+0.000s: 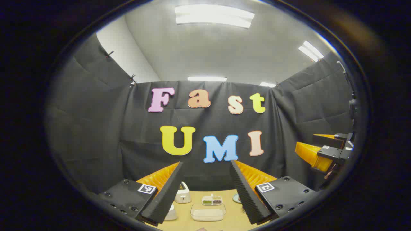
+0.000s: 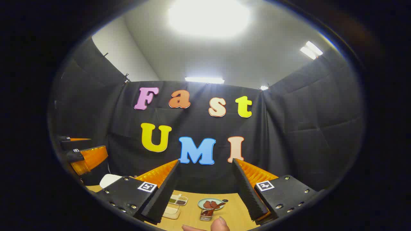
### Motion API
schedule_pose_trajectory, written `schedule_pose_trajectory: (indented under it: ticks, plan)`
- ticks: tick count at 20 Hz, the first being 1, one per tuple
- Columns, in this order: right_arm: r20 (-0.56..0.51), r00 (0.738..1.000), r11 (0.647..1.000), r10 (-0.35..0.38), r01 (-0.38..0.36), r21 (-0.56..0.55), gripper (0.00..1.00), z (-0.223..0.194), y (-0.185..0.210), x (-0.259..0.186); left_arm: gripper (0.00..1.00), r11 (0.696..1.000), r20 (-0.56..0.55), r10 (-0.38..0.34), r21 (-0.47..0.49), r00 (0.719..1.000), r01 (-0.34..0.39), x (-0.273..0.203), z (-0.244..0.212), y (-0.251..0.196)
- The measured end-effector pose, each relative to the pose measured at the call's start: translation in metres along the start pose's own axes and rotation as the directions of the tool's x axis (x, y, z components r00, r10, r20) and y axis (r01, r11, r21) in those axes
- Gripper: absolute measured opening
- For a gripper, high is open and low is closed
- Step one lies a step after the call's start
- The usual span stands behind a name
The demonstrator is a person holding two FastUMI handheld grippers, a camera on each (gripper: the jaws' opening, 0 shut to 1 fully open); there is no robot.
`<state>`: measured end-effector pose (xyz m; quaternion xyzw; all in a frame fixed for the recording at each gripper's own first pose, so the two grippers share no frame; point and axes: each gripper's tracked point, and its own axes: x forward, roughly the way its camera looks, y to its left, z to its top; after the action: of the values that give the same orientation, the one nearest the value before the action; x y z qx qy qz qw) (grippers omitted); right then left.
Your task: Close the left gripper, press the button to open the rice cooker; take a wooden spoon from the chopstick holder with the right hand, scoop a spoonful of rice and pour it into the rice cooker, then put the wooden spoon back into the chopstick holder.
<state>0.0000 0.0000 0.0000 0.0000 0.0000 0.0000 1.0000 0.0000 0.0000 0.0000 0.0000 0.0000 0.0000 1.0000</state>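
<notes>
On the desk, low in the left gripper view, between that gripper's fingers:

- Rice cooker: white, at the far left of the desk. Lid state not legible at this size.
- Clear rice tray: shallow, pale contents, in front of a small divided dish.
- Left gripper: fingers spread wide, nothing between them, held high and pointed at the booth wall. Judged a ready pose; it has yet to be shut for pressing the button.

In the right gripper view:

- Right gripper: fingers wide apart, holding nothing, raised likewise above the desk.
- Chopstick holder: small clear container near the front edge, with a wooden spoon leaning out of it, handle up, so a grasp from above looks simple.
- Green plate: just behind the holder, carrying dark reddish pieces.
- Fingertip: a person's, at the bottom edge.
- The other gripper: far left, also raised.

Stage, judged: start; the spoon stands untouched.
</notes>
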Motion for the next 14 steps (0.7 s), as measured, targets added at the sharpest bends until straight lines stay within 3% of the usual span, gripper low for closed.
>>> schedule_pose_trajectory:
  ticks: [8, 14]
  plan:
    - [-0.053, 0.995, 0.996, 0.083, -0.082, 0.029, 0.96, -0.004, 0.05, 0.002, 0.99, 0.999, -0.017, 0.034, -0.014, 0.999, -0.035, -0.001, -0.008, 0.047]
    - [-0.107, 0.991, 0.996, 0.085, -0.08, 0.043, 0.96, -0.013, 0.07, -0.004, 0.98, 0.999, -0.05, 0.035, -0.01, 0.998, -0.036, -0.003, -0.023, 0.073]
